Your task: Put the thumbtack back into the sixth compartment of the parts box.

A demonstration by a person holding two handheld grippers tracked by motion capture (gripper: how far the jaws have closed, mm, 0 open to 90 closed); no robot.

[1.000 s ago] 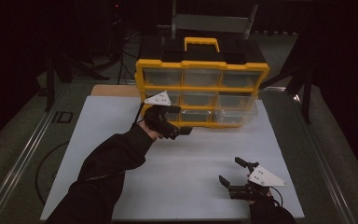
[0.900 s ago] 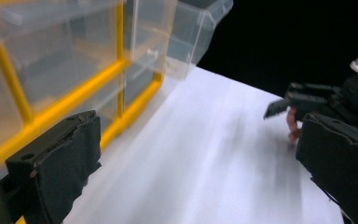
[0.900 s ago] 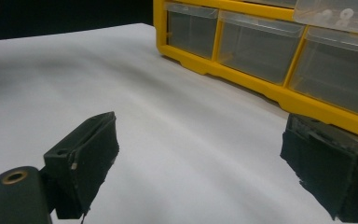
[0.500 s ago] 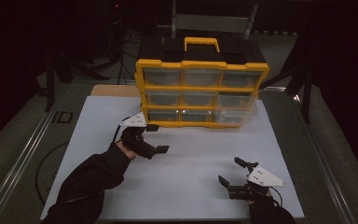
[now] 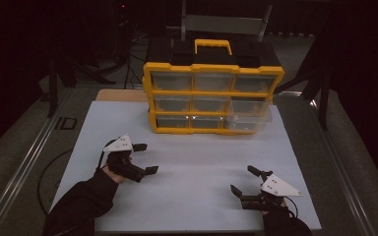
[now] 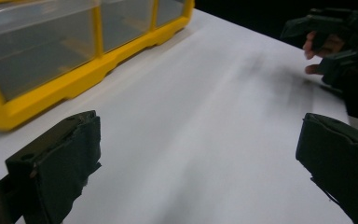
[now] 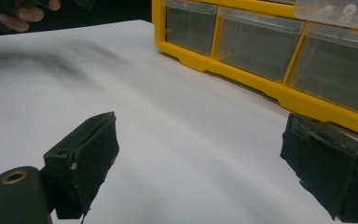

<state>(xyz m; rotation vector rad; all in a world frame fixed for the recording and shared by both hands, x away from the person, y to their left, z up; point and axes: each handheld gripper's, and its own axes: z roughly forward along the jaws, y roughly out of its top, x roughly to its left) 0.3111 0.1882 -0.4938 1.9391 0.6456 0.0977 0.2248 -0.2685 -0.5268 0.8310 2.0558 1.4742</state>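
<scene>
white board [image 5: 197, 167] on table, dark room around; yellow drawer organizer [image 5: 211, 96] at far edge. left gripper [image 5: 145, 158] and right gripper [image 5: 246, 181] near organizer's front, jaws spread, empty.

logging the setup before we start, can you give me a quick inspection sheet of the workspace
surface: white board on the table, bare apart from the organiser and the grippers.
job's things: yellow drawer organiser at the far edge, three rows of three clear drawers, black top, yellow handle; the lower right drawer sticks out from the frame.
clutter: nothing seen.
grippers: left gripper open, holding nothing, over the left of the board; right gripper open, holding nothing, low at the near right.
cables: a dark cable loops off the board's left edge.
surroundings: dark room; metal rail along the left; grey frame behind the organiser.
</scene>
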